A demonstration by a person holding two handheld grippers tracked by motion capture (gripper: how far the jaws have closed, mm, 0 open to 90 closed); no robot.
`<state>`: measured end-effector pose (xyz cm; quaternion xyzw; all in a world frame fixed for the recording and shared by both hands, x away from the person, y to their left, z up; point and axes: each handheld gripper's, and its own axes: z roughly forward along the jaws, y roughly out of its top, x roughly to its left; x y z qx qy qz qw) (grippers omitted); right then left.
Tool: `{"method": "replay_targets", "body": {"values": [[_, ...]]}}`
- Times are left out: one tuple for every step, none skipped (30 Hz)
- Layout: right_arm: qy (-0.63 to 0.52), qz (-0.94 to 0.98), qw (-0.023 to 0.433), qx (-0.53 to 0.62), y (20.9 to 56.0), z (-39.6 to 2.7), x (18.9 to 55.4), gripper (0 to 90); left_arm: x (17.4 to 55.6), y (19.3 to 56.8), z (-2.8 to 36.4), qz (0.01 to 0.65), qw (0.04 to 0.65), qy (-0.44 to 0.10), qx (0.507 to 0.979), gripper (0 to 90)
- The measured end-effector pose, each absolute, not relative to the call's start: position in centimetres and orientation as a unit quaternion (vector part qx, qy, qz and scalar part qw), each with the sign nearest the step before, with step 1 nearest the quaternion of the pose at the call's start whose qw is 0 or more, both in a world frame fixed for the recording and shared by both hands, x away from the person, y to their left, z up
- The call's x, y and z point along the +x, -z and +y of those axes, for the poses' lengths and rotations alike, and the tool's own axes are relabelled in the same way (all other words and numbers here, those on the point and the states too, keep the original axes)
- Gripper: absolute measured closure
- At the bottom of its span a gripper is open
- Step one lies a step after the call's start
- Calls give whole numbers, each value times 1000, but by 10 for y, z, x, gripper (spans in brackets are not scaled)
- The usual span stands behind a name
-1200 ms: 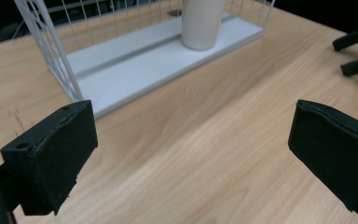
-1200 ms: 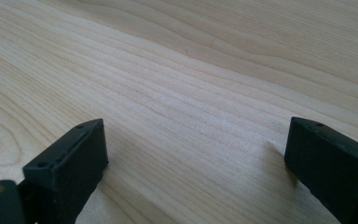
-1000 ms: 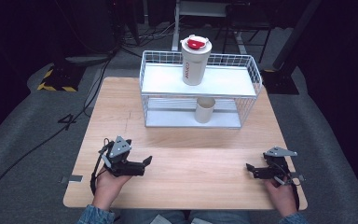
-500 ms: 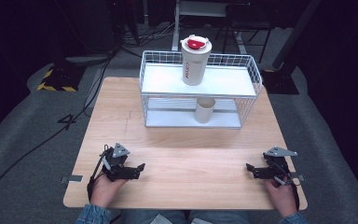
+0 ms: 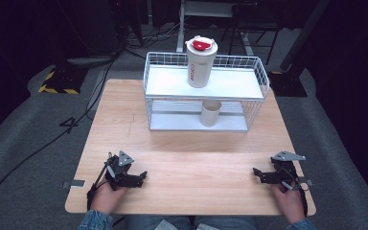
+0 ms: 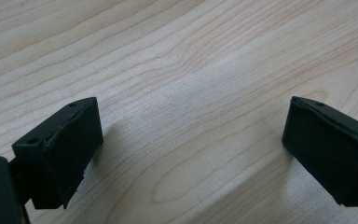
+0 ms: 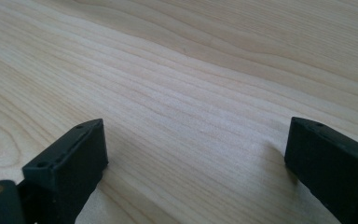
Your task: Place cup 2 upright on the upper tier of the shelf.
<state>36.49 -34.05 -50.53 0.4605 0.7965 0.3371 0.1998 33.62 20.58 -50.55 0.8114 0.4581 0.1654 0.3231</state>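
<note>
Two tiers make up the white wire rack (image 5: 206,91), the landmark at the far middle of the wooden worktop (image 5: 187,158). On the rack's upper shelf stands a tall white tumbler (image 5: 201,62) with a red and white lid, upright. Directly below it, on the lower shelf, sits a small beige cup (image 5: 210,112), also upright.

Well in front of the rack, near the worktop's front edge, lie both tongs. The left tongs (image 5: 141,176) rest off the rack's left front corner, held in the person's left hand (image 5: 106,195); in the left gripper view its black jaws stand wide apart over bare wood, holding nothing. The right tongs (image 5: 258,173) rest off the rack's right front corner in the right hand (image 5: 287,199), jaws likewise spread wide and empty, low against the wood grain.
</note>
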Motion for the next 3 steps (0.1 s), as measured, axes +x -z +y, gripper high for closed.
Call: {"method": "replay_targets", "body": {"values": [[-336, 795, 201, 462, 505, -340, 364, 53, 336, 506, 206, 458, 323, -165, 811, 55], [-336, 794, 201, 465, 505, -340, 365, 49, 336, 506, 206, 458, 324, -165, 811, 55], [-336, 794, 201, 465, 505, -340, 365, 47, 336, 506, 206, 458, 324, -165, 811, 56]]}}
